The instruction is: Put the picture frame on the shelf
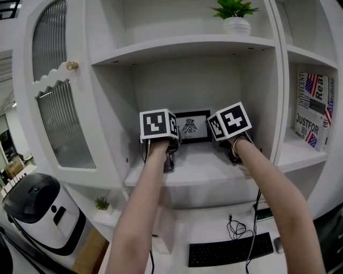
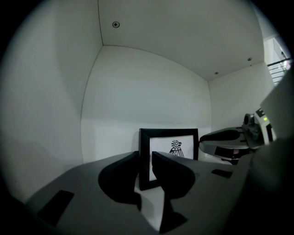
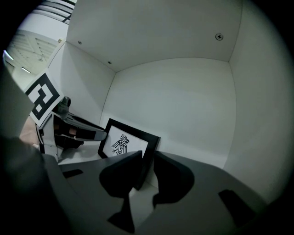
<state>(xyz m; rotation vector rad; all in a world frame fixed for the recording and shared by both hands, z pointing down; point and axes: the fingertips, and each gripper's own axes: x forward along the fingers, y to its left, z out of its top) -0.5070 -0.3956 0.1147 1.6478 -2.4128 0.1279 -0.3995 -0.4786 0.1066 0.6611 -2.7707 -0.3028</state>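
Left hand-held gripper (image 2: pixel 145 158) and right hand-held gripper (image 3: pixel 148 158) are both released. The black rectangular picture frame (image 1: pixel 192 127) stands just ahead on the white shelf (image 1: pixel 198 167) — seemingly only withdrawal remains.

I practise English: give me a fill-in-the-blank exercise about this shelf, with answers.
The picture frame has a ____ border.
It stands against the ____ wall of the shelf.
The white pot above holds a green ____.
The frame stands ____ the left gripper and right gripper.
Answers: black; back; plant; between.
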